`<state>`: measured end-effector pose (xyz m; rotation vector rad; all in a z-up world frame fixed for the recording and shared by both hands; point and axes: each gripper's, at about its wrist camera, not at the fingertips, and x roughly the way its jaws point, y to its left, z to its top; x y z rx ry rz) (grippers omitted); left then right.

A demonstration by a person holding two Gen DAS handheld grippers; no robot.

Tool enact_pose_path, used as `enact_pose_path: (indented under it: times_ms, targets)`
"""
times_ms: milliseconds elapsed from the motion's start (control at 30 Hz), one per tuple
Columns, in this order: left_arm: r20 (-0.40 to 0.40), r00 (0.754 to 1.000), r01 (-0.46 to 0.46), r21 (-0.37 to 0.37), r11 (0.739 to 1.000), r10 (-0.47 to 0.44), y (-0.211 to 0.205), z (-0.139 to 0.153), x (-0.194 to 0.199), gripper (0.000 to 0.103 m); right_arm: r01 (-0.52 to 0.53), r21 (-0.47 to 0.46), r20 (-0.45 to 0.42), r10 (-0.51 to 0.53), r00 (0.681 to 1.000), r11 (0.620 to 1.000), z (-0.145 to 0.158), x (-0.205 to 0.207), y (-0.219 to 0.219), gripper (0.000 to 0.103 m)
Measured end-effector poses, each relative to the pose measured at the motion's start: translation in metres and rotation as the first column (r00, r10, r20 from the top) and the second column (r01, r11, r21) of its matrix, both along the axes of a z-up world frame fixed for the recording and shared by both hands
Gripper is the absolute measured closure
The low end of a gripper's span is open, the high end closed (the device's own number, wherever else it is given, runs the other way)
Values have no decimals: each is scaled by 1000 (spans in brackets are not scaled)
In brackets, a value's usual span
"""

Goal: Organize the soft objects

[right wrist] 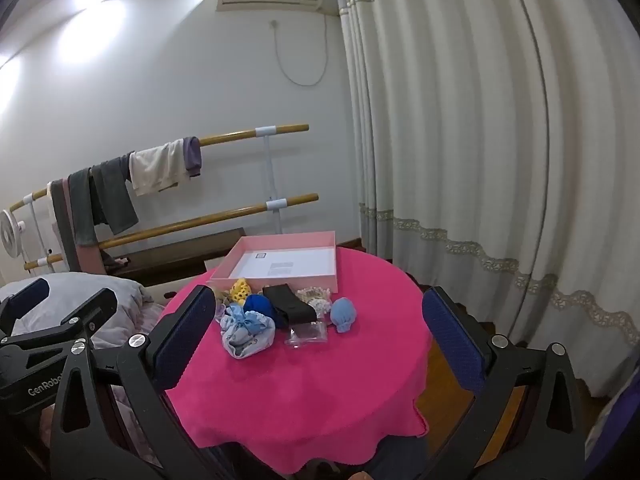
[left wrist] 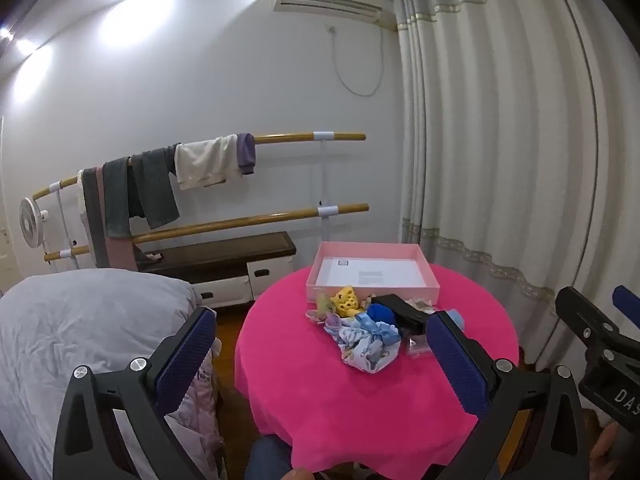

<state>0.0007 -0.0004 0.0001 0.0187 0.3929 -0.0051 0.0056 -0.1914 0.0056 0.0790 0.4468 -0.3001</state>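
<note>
A pile of soft things lies on the round pink-covered table point(left wrist: 360, 400) point(right wrist: 320, 380): a yellow knitted piece point(left wrist: 347, 299) point(right wrist: 241, 288), a dark blue ball point(left wrist: 380, 314) point(right wrist: 258, 306), a pale printed cloth with a blue bow point(left wrist: 370, 346) point(right wrist: 246, 334), a black band point(left wrist: 402, 310) point(right wrist: 288, 300), a light blue knitted piece point(right wrist: 343, 314) and a cream lacy piece point(right wrist: 318, 298). An open pink box point(left wrist: 372, 292) point(right wrist: 276, 282) stands behind them. My left gripper point(left wrist: 320, 360) and right gripper point(right wrist: 316, 340) are both open and empty, held short of the pile.
A clear plastic packet point(right wrist: 308, 334) lies by the pile. A bed with a grey duvet point(left wrist: 80, 340) is to the left. A wooden rail rack with hanging clothes point(left wrist: 180, 176) stands by the wall. Curtains point(left wrist: 500, 160) hang on the right.
</note>
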Motion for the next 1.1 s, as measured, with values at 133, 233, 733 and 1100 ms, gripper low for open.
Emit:
enact_pose_path:
  times_ms: [133,233,733,1100]
  targets:
    - [23,1000,3,-2,1000,-3,2,3,-2,0,-2,-2,4,2,1000,1000,0,0,1,0]
    - [25,1000,-5,-1,1000,5,6,6,-5,0,-1,5,6,1,1000,1000,0,-1,1,0]
    - [27,999,-17,-3,1000,17,-1,10,-8,0,-2,-4,1,2,1000,1000,-1,-1,1,0]
    - [28,999,-18,-20,1000,18,4,14,-11,0,-6,-5,0,6,1000,1000,1,-5,1,0]
